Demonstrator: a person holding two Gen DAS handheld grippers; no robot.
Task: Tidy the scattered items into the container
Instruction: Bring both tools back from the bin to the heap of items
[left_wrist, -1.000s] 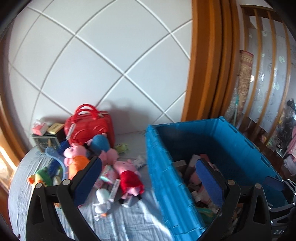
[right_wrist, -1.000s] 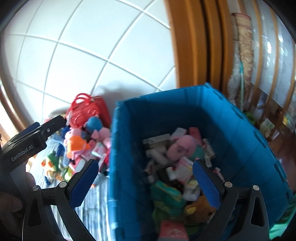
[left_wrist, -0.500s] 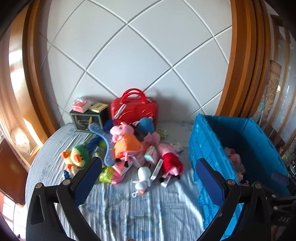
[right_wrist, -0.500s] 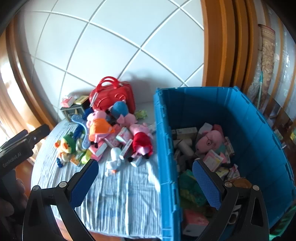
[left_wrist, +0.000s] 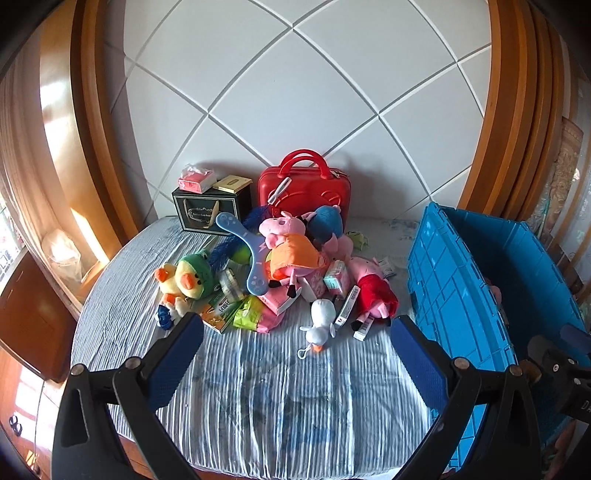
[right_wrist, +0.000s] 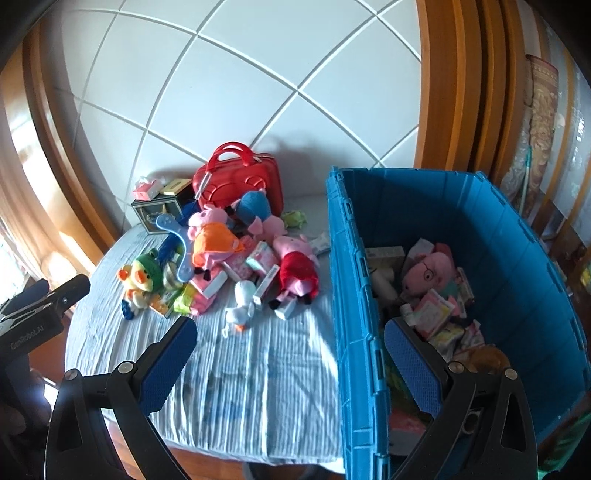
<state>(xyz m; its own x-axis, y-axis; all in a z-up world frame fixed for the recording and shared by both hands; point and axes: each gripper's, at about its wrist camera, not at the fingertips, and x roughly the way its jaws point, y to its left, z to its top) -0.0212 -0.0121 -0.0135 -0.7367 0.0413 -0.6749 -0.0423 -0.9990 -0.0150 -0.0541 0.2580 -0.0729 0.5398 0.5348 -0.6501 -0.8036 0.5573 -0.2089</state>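
A heap of toys lies on the striped cloth (left_wrist: 266, 398): a pig plush in an orange dress (left_wrist: 291, 251), a pig plush in red (left_wrist: 373, 291), a white duck plush (left_wrist: 319, 321), a green-hooded yellow duck (left_wrist: 188, 277), a blue boomerang (left_wrist: 247, 251) and small boxes. The blue crate (left_wrist: 450, 291) stands to the right, and in the right wrist view the crate (right_wrist: 354, 295) holds a pink pig plush (right_wrist: 428, 269) and several packets. My left gripper (left_wrist: 295, 347) hangs open in front of the heap, empty. My right gripper (right_wrist: 286, 350) is open over the crate's near left rim, empty.
A red handled case (left_wrist: 303, 192) and a black box (left_wrist: 210, 210) with small packs on top stand against the white tiled wall. Wooden frames flank both sides. The other gripper's body (right_wrist: 33, 314) shows at the left edge of the right wrist view.
Both views have swung left and pulled back from the crate. The toy heap now sits centred in the left view. Both grippers stayed open and empty.
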